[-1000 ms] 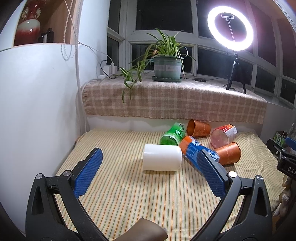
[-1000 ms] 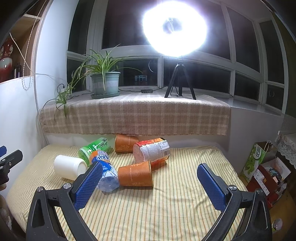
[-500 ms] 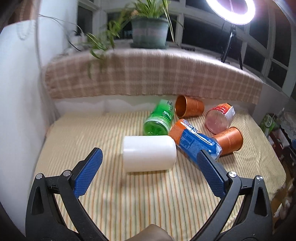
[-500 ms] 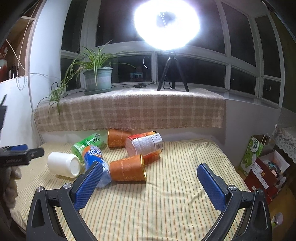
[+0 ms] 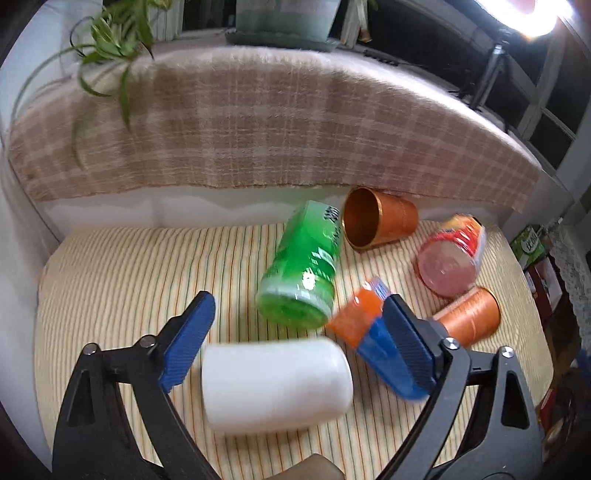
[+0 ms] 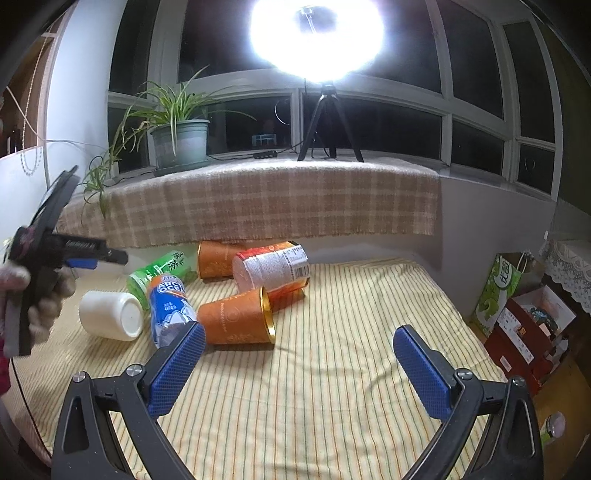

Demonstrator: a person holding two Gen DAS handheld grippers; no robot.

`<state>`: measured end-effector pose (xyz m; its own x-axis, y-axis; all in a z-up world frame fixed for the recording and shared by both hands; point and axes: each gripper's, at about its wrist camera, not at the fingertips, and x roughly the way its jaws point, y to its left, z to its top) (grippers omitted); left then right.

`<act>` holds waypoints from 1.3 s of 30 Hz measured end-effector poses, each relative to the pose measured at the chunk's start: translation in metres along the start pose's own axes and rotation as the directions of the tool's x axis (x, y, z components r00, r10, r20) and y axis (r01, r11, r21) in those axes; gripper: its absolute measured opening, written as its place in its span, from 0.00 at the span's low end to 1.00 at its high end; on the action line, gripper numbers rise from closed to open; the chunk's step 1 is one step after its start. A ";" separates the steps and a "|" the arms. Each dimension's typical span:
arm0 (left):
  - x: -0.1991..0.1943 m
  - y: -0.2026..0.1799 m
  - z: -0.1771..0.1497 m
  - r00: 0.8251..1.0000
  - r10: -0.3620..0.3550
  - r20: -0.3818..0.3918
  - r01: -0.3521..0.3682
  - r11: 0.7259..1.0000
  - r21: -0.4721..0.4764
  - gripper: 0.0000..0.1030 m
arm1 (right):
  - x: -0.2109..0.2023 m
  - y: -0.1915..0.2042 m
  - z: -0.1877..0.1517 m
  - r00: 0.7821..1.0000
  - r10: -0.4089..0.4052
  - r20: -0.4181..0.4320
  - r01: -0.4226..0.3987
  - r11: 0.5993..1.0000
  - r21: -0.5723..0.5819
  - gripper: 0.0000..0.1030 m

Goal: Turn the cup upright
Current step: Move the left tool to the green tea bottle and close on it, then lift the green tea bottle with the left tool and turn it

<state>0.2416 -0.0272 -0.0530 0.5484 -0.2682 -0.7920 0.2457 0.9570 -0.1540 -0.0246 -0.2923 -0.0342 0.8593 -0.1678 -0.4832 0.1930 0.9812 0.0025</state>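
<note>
my left gripper (image 5: 297,334) is spread, nearer the white cup (image 5: 275,384), which lies on its side at lower centre of frame, long axis crosswise between the fingers. my right gripper (image 6: 299,369) is spread, well apart.

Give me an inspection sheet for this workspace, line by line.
Surface: striped mat.
Job's things: white cup on its side, between the open fingers of the left gripper.
Clutter: green bottle, blue bottle, two orange cups, red can, all lying down.
Grippers: right gripper open, holding nothing.
Cables: black cable on the sill.
Surroundings: potted plant, ring light, plaid cloth.
</note>
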 end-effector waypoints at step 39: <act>0.129 -0.034 0.044 0.965 0.050 -0.259 -0.043 0.999 0.033 0.64 | 0.023 -0.034 -0.015 0.996 -0.042 -0.074 0.047 0.996 0.077 1.00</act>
<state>0.3395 -0.0993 -0.1242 0.3340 -0.1822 -0.9248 0.2486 0.9634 -0.1001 -0.0189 -0.3279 -0.0587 0.8130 -0.2008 -0.5465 0.2691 0.9620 0.0469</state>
